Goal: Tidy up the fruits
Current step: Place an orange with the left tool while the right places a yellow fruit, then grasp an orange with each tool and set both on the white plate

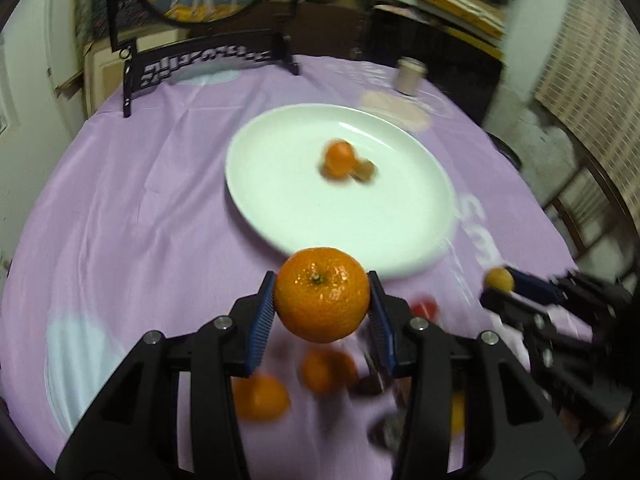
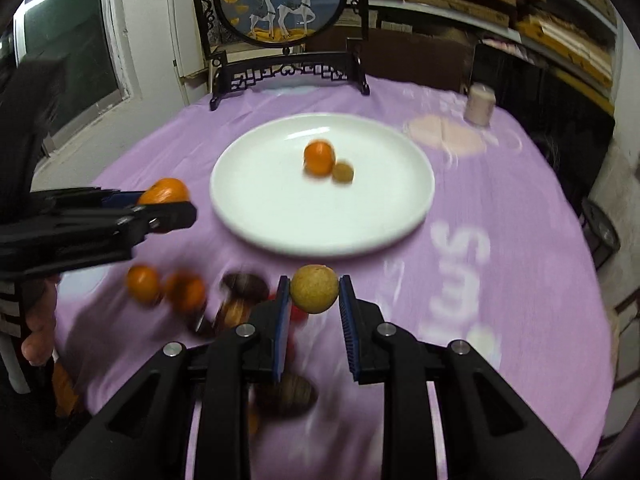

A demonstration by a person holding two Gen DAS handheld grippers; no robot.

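Carry step: left tool (image 1: 321, 295) pinching a mandarin (image 1: 322, 294), right tool (image 2: 315, 290) pinching a small tan fruit (image 2: 315, 289), next both need release over the plate (image 2: 256, 216)

Mandarin (image 1: 322, 294): orange, dimpled, green stem scar facing the lens, lower centre of the left view. Longan (image 2: 314, 289): small, tan, round, lower centre of the right view. Plate (image 2: 256, 200): white, round, mid-frame, carrying one mandarin and one longan, touching. Loose mandarins (image 2: 143, 283) and dark fruits: blurred, lower left.
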